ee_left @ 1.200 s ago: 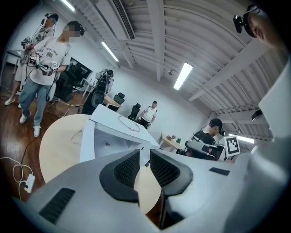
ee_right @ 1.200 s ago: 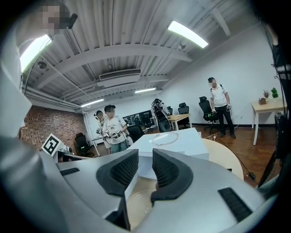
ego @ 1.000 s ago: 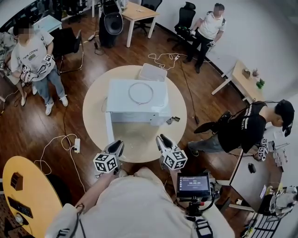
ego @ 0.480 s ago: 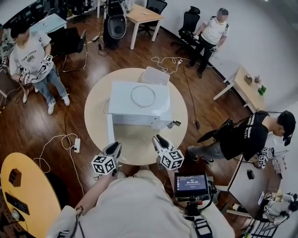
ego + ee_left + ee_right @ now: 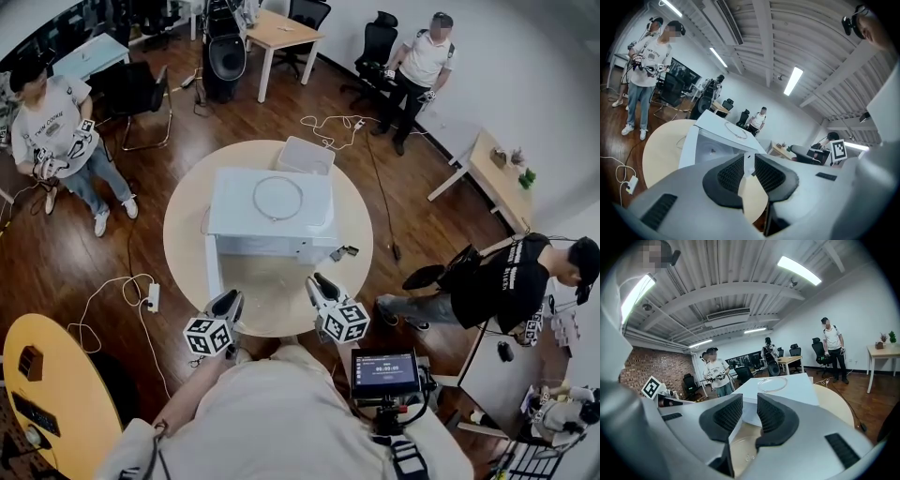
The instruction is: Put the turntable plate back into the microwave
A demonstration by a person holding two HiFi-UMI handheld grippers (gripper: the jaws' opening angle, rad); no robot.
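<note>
A white microwave (image 5: 272,214) stands in the middle of the round table (image 5: 187,202), its door (image 5: 213,270) swung open at the left. A thin roller ring (image 5: 277,198) lies on its roof, seen also as the ring (image 5: 772,384). The bare cavity (image 5: 712,149) faces me. I cannot make out the glass plate for certain; only a faint glint (image 5: 746,458) shows on the table in front. My left gripper (image 5: 234,298) and right gripper (image 5: 317,281) hover at the near table edge. Both the left gripper (image 5: 749,159) and the right gripper (image 5: 750,401) have a narrow gap with nothing in it.
A white box (image 5: 305,155) sits behind the microwave. A small dark object (image 5: 342,253) lies by its right front corner. Cables (image 5: 112,291) trail on the floor at the left. People stand at the far left, the back and the right; a monitor (image 5: 386,366) is near me.
Both grippers stay almost where they were, with the same narrow gap. The head view has shifted a little and the person at the right has moved slightly.
</note>
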